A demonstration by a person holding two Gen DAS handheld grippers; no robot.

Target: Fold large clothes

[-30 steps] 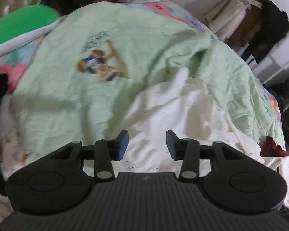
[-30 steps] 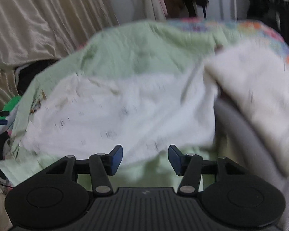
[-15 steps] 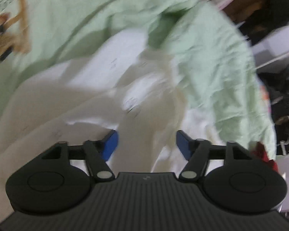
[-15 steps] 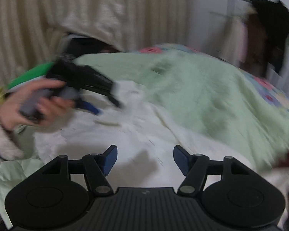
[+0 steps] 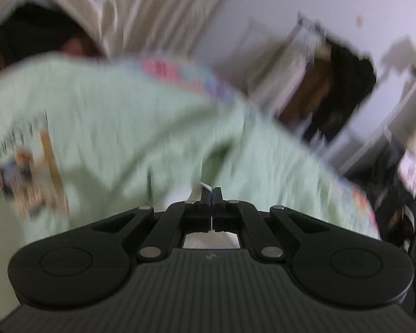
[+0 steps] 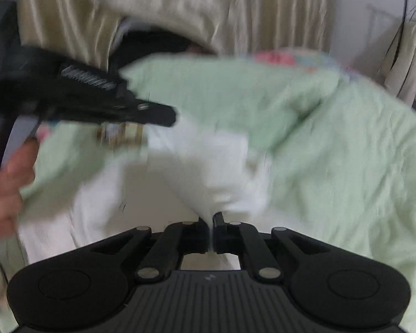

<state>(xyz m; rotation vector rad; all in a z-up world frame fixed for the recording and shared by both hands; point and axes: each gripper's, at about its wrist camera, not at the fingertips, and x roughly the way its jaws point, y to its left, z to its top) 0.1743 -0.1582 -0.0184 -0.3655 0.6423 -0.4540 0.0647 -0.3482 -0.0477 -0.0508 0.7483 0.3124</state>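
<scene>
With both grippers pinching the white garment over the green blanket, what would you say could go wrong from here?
1. The left gripper holds only a thin edge of the white garment; it may slip out when lifted.
2. The right gripper pinches a bunched wad, so the fold could come out uneven.
3. The garment lies on the rumpled green blanket, which might get dragged along.

Beige pleated curtains point(image 6: 180, 14) hang from eleven to one o'clock behind the bed. A pale green bedspread point(image 6: 332, 152) covers it, floral bedding point(image 5: 180, 75) at its far edge. At two o'clock, a pale wall point(image 5: 263, 5) backs a clothes rack point(image 6: 407, 41) with hanging garments.
</scene>
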